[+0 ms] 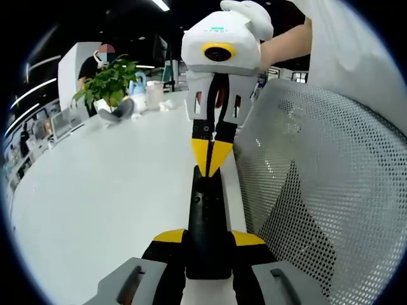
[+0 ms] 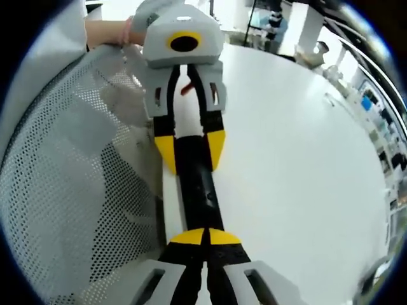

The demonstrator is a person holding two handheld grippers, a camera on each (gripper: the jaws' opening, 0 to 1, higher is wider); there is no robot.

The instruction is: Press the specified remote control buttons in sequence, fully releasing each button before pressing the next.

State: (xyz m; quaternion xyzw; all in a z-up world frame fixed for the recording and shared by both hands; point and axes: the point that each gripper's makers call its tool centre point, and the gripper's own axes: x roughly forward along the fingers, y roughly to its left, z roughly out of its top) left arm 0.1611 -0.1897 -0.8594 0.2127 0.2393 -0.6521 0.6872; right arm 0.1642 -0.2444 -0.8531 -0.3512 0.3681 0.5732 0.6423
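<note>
A long black remote control (image 1: pixel 207 210) lies lengthwise along the white table's edge. In the left gripper view my left gripper (image 1: pixel 208 239) is shut on its near end, a yellow tip on either side. My right gripper (image 1: pixel 208 159) comes in from the top, its yellow tips shut together and resting on the remote's far end. In the right gripper view the right gripper (image 2: pixel 205 237) rises from the bottom, shut, tips on the remote (image 2: pixel 198 190). The left gripper (image 2: pixel 191 149) clamps the other end. The buttons under the tips are hidden.
The white table (image 1: pixel 95 190) stretches away to the left. A grey mesh chair back (image 1: pixel 318 190) stands right against the table edge beside the remote. A potted plant (image 1: pixel 108 86), cups and a seated person are at the far end.
</note>
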